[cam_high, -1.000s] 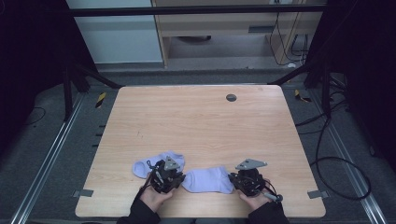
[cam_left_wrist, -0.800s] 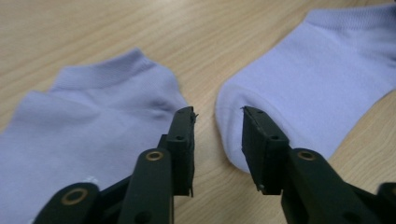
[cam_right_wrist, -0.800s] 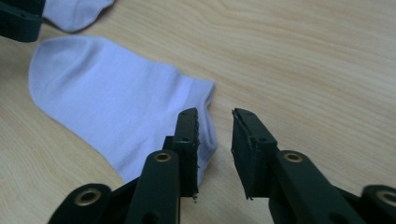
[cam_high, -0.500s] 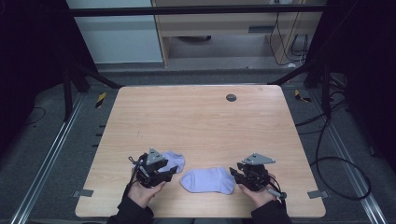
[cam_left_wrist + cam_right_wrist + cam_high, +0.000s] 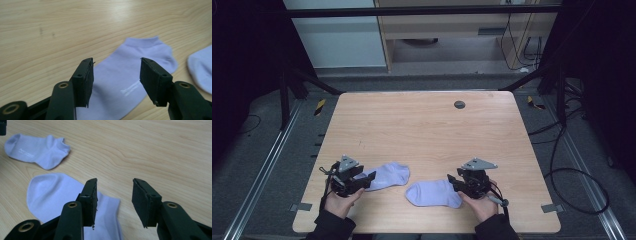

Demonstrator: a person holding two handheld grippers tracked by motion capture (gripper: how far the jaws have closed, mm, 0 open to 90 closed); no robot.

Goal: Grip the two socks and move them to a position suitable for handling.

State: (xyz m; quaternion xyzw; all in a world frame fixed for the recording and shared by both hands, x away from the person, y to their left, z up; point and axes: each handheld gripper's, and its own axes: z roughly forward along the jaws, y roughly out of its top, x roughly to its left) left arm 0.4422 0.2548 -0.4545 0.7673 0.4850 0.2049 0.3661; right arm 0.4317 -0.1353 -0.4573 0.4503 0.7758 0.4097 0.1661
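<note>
Right gripper view: left sock (image 5: 37, 151) bears white lettering, too small to read.

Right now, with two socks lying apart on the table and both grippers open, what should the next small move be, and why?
Probably draw both grippers back a little. The left gripper and right gripper have just been opening, and their fingers press on nothing. The left sock and right sock lie flat and apart on the table, so they look released. Backing off clears them for the next grasp.
</note>
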